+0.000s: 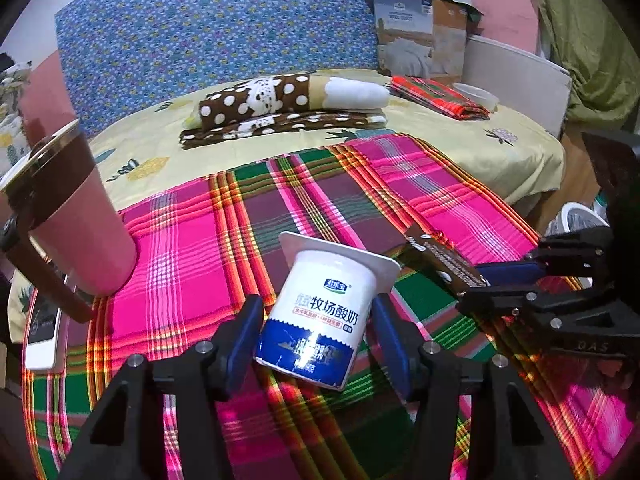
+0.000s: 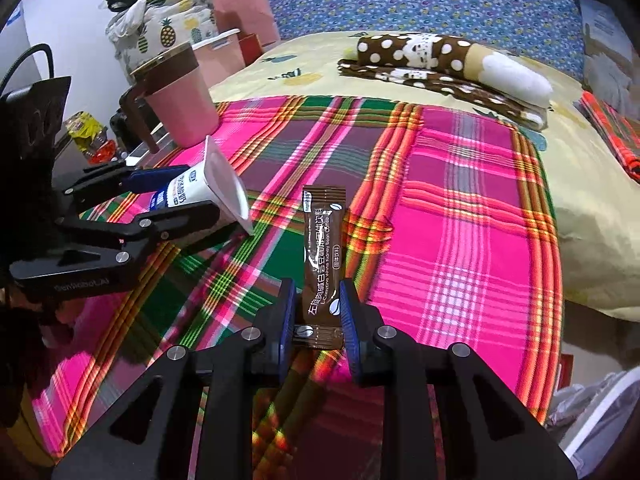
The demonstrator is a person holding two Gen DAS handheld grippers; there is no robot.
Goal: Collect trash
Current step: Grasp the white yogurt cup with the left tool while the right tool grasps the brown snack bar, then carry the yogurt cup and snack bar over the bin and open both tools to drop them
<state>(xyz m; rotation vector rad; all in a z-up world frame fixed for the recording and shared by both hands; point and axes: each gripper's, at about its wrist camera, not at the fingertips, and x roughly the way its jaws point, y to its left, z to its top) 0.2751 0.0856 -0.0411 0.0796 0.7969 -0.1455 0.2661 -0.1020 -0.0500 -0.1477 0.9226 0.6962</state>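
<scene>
Left gripper (image 1: 316, 324) straddles the yogurt cup (image 1: 320, 312), which lies tilted on the plaid cloth (image 1: 192, 240), rim toward 12 o'clock; the jaws are wide, with a gap at each pad. Right gripper (image 2: 318, 306) is narrowed on the brown sachet (image 2: 322, 256), pads pressing its near end. The pink mug (image 1: 80, 224) stands at 9 o'clock. Judgement: centre on the cup body below the flared rim and close gently, since thin walls may buckle.

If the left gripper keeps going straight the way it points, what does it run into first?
The yogurt cup. It already lies tipped between the left gripper's open fingers, apparently not yet pinched. Pushing on would likely shove the cup along the plaid cloth, though depth is hard to judge.
</scene>
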